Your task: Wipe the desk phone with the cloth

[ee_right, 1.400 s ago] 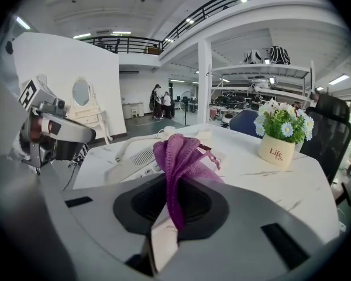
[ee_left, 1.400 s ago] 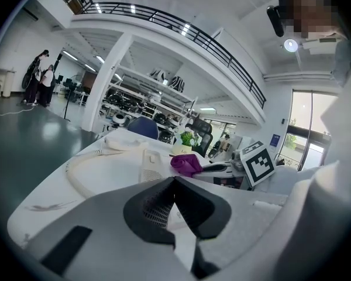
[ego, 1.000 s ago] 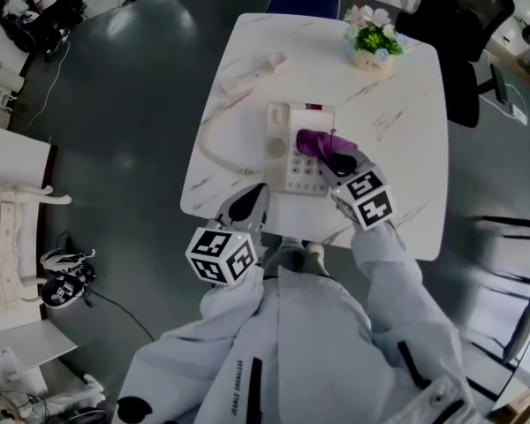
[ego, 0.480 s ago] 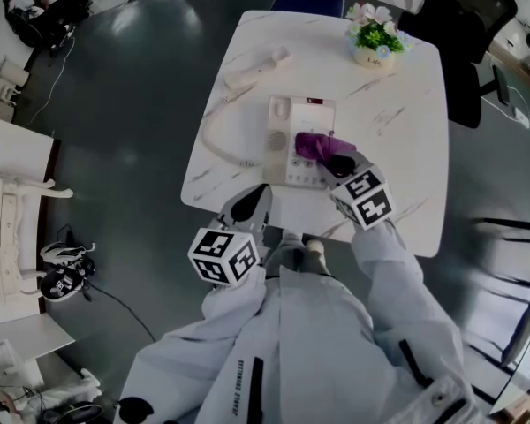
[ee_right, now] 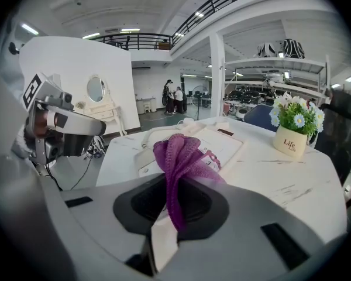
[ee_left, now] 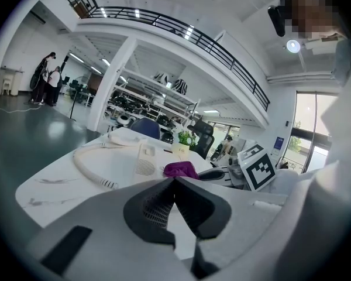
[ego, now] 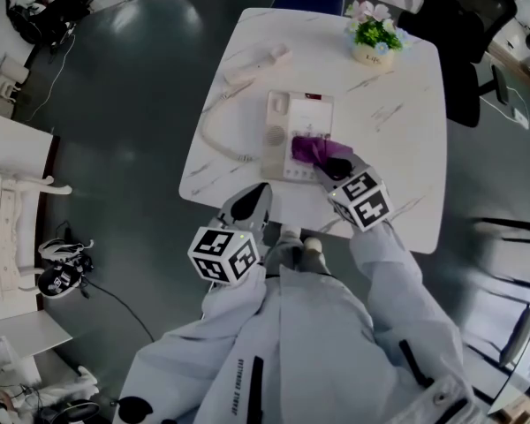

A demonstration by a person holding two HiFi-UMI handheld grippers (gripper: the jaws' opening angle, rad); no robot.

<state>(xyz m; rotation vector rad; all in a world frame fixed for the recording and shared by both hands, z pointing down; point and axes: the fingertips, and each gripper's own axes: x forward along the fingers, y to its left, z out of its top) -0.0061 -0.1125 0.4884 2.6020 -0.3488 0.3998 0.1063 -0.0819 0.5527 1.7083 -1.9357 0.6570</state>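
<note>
A white desk phone (ego: 293, 133) lies on the marble table (ego: 397, 140), its handset (ego: 254, 62) off the base at the far left on a coiled cord (ego: 214, 140). My right gripper (ego: 333, 168) is shut on a purple cloth (ego: 307, 149) that rests on the phone's keypad. In the right gripper view the cloth (ee_right: 178, 160) hangs from the closed jaws over the phone (ee_right: 207, 145). My left gripper (ego: 246, 208) hovers off the table's near edge, shut and holding nothing; its view shows the phone (ee_left: 145, 160) and cloth (ee_left: 180, 169) ahead.
A small pot of flowers (ego: 372, 35) stands at the table's far right corner, also the pot (ee_right: 293, 127) in the right gripper view. A dark chair (ego: 464, 51) sits beyond the right edge. Grey floor surrounds the table, with white furniture (ego: 9, 201) at left.
The right gripper has drawn the cloth slightly toward the near edge of the phone's keypad. The left gripper has stayed in place.
</note>
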